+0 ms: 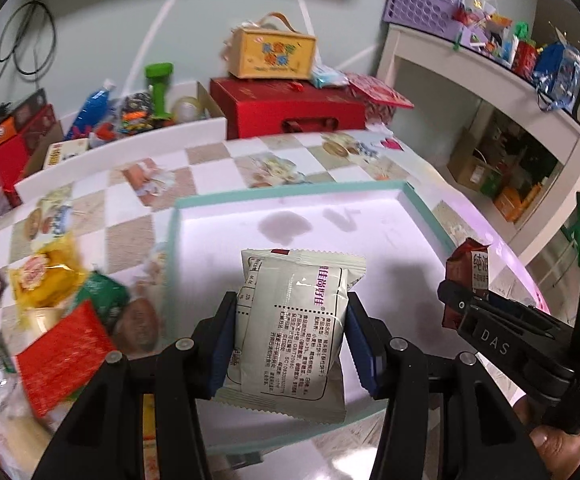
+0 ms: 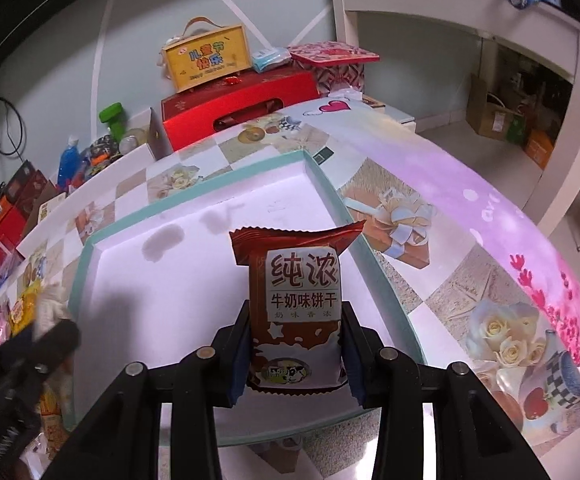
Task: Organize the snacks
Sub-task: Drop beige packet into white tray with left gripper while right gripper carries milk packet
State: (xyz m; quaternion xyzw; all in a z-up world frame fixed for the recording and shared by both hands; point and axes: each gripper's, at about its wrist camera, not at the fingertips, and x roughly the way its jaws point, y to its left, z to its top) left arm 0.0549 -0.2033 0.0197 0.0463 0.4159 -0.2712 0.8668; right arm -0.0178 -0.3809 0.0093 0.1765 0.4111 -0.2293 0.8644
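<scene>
My left gripper [image 1: 290, 336] is shut on a cream-white snack packet [image 1: 295, 320] with purple print, held above the shallow white box with a teal rim [image 1: 290, 193]. My right gripper [image 2: 294, 344] is shut on a brown-and-white milk biscuit packet [image 2: 295, 300], also over the same box [image 2: 194, 193], nearer its right wall. In the left wrist view the right gripper [image 1: 465, 300] shows at the right with the brown packet [image 1: 467, 272] in it. The box floor holds nothing, apart from a few grey stains.
A pile of loose snack packets [image 1: 58, 320] lies on the patterned tablecloth left of the box. Behind the table sit a red gift box [image 1: 290, 110] with a yellow carry box [image 1: 270, 50] on top. A white shelf unit [image 1: 489, 92] stands at the right.
</scene>
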